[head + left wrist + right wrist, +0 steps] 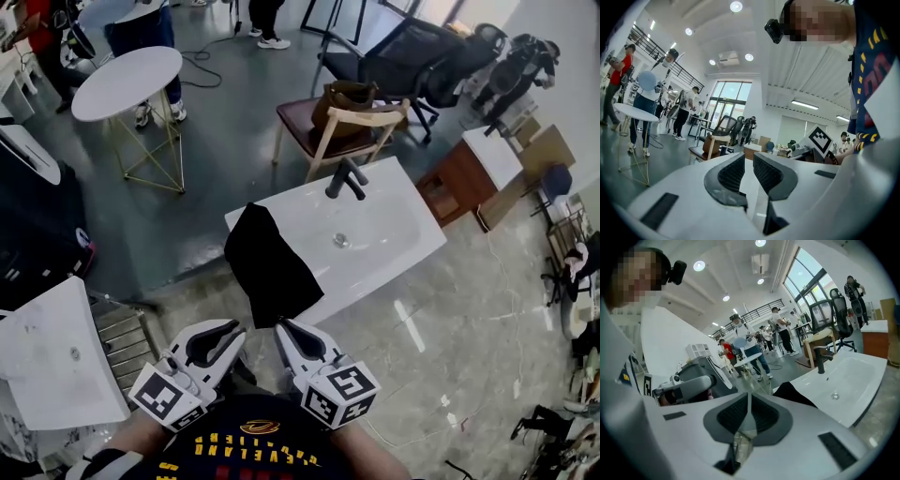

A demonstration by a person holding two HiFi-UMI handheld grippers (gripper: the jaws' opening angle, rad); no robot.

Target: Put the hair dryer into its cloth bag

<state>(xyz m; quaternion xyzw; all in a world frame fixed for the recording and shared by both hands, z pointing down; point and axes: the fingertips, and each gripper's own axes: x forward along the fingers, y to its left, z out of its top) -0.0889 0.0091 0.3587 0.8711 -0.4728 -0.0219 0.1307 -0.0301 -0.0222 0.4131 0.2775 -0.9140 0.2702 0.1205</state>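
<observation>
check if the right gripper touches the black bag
Apart. The right gripper view shows the right gripper shut on nothing, the black bag draped over the sink beyond it.

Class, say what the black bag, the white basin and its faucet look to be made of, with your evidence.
Black bag: soft matte cloth; it drapes limply over the rim. Basin: smooth white, probably ceramic; faint sheen shows. Faucet: matte black, likely coated metal.

Round ceiling lamps [736,6] and tall windows [727,96] light the room brightly and evenly, with soft shadows. The marble floor [412,323] carries pale glare streaks. Both gripper views bulge strongly, darkening to black at the corners, their near foreground out of focus
</observation>
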